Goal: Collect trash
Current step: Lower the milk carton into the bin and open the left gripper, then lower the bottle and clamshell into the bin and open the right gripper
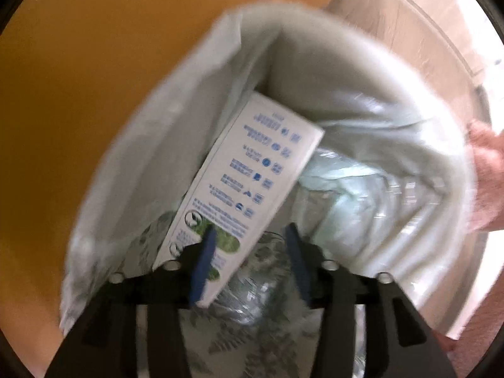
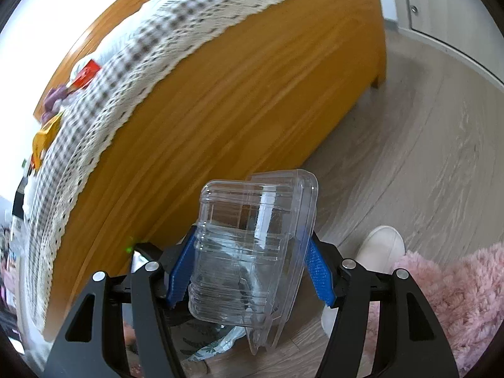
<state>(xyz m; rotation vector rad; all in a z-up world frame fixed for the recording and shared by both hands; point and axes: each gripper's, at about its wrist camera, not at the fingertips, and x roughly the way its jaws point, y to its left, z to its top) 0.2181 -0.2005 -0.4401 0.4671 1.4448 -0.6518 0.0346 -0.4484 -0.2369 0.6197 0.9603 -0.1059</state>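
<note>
In the left wrist view I look straight down into a pale trash bag with its mouth held wide. A white carton with blue print lies slanted inside it, on top of crumpled clear plastic. My left gripper hangs over the bag, open; its left pad overlaps the carton's lower end while the right pad stands clear of it. A hand is at the bag's right rim. In the right wrist view my right gripper is shut on a clear plastic clamshell container, held above the floor.
An orange wooden panel rises close on the left, topped by a checked cloth with a lace edge and small colourful items. Pale wood-look floor opens to the right. A white shoe and pink fluffy fabric sit nearby.
</note>
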